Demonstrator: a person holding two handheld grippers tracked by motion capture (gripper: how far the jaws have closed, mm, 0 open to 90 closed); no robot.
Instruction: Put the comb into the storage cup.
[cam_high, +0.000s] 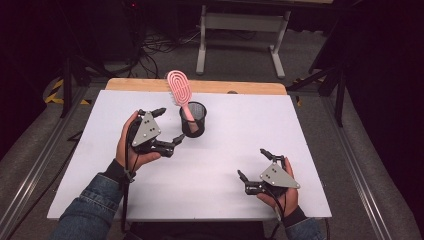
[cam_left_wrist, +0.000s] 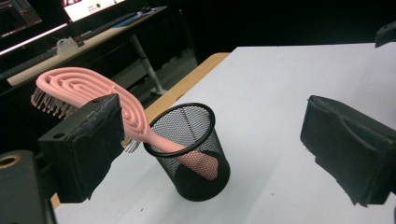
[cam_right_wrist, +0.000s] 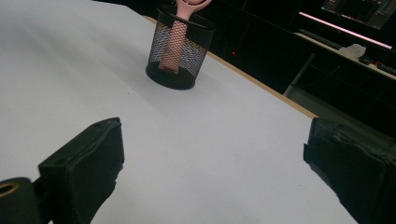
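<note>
A pink hairbrush (cam_high: 179, 90) stands handle-down in a black mesh cup (cam_high: 193, 120) near the middle of the white table, its head leaning out over the far rim. My left gripper (cam_high: 169, 124) is open just left of the cup, jaws spread wide with nothing between them. In the left gripper view the cup (cam_left_wrist: 191, 149) and hairbrush (cam_left_wrist: 93, 91) sit between the jaws' line of sight, close ahead. My right gripper (cam_high: 255, 162) rests open near the table's front right, well apart from the cup (cam_right_wrist: 179, 49). The hairbrush's handle (cam_right_wrist: 173, 42) shows through the mesh.
The white table top (cam_high: 100, 150) has a wooden strip (cam_high: 135, 84) along its far edge. Beyond it stand a white desk frame (cam_high: 240, 35) and cables on the floor. Metal rails (cam_high: 30, 175) flank the table on both sides.
</note>
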